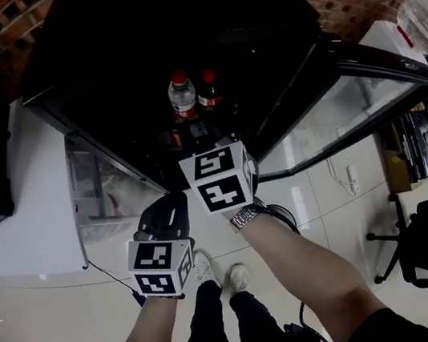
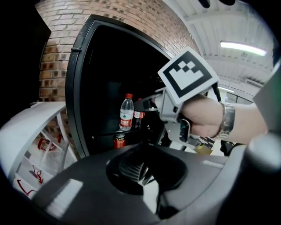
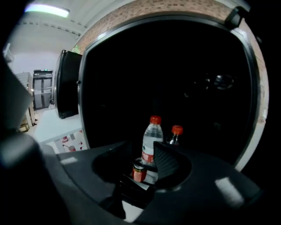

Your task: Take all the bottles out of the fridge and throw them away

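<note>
The right tool (image 3: 148,169) is hovering part-open and empty before the water bottle (image 3: 152,141) in the fridge (image 3: 81,110); the left tool (image 2: 138,171) is sitting closed, empty.

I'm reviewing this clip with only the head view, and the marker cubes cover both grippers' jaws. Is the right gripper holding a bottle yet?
Observer: No. Its own view shows the right gripper with jaws apart and nothing pinched. The water bottle stands beyond them in the fridge.
Operator: Anything else in there?
Observer: A short red can in front of the water bottle, clear in both gripper views. Whether it shares the bottle's shelf, I cannot tell.
</note>
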